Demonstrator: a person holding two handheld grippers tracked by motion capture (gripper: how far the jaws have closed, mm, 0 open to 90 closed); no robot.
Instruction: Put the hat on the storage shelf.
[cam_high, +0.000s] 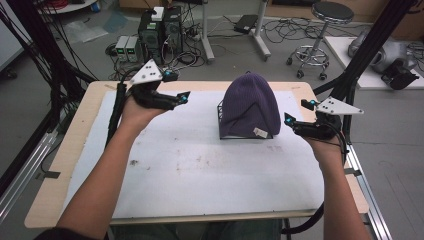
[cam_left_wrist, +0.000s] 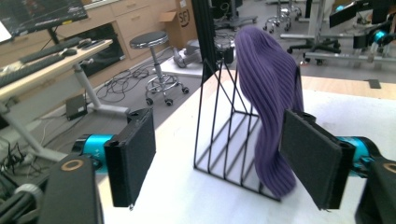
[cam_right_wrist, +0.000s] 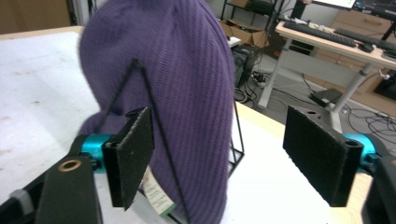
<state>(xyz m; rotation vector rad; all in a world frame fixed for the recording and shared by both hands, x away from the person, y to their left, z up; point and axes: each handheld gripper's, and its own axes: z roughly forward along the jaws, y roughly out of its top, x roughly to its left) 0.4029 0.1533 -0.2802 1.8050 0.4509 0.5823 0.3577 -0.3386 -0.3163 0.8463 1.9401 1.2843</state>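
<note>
Pads (cam_left_wrist: 133, 156) of the left gripper (cam_high: 176, 86) are standing wide apart with nothing between them, pointing across the table toward the purple knit beanie (cam_high: 250, 106). In the left gripper view the black wire rack (cam_left_wrist: 229, 135) and the beanie draped over it are sitting ahead of the open jaws, well apart from them, with the hat's ribbed side hanging down the rack's far end.

Pads (cam_right_wrist: 128, 156) of the right gripper (cam_high: 299, 112) are likewise standing open and empty. In the right gripper view the beanie (cam_right_wrist: 187, 93) is looming close ahead, toward the left pad, but not pinched by either one; a thin wire of the rack (cam_right_wrist: 159, 140) is crossing over the knit, and a small white label (cam_right_wrist: 154, 193) is hanging at the hat's lower edge.

From the high view, the left hand (cam_high: 137, 112) is hovering over the table's far left part, while the right hand (cam_high: 325, 142) is hovering near the right edge, just beside the rack. The beanie is sitting upright over the rack on the white table top (cam_high: 190, 170), right of centre and toward the far side, between the two grippers and nearer the right one. Beyond the table, a round stool (cam_high: 330, 15) and computer towers (cam_high: 160, 30) are standing on the floor among cables.
</note>
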